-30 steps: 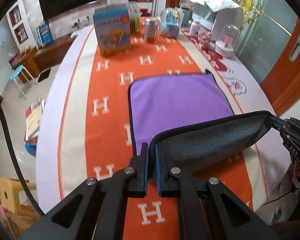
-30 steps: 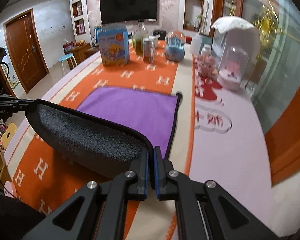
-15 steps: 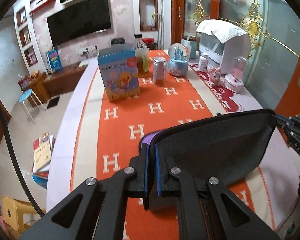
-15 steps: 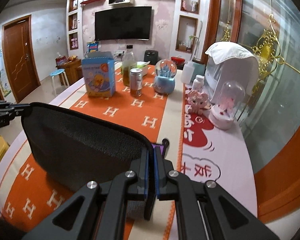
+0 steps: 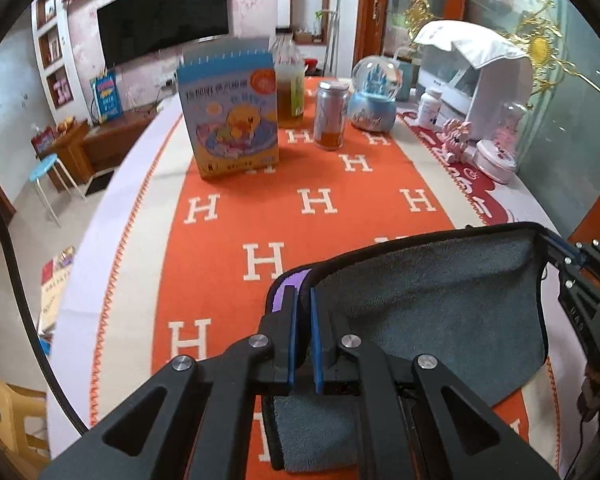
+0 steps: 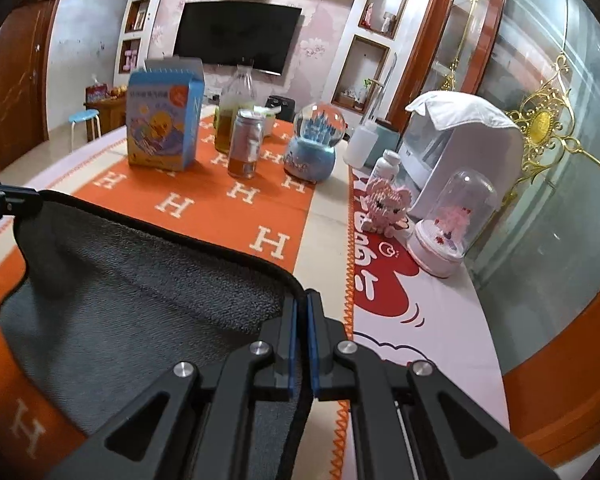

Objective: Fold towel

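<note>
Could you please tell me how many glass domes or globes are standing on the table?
2: a blue castle snow globe behind the metal can, and a clear dome with pink figure near the right edge. Others may be hidden.

1. Left wrist view: sits low behind the left gripper [image 5: 302, 300], close above the counter [image 5: 140, 184], facing along it toward the blue carton [image 5: 232, 112] and wall TV [image 5: 164, 8].
2. Right wrist view: sits behind the right gripper [image 6: 300, 304], equally close, facing the same far end, set further toward the counter's right edge.
3. Shared: towel [image 5: 432, 292], carton, can [image 6: 244, 144], snow globe [image 6: 314, 140], TV. Each view catches the other gripper at its frame edge.
</note>
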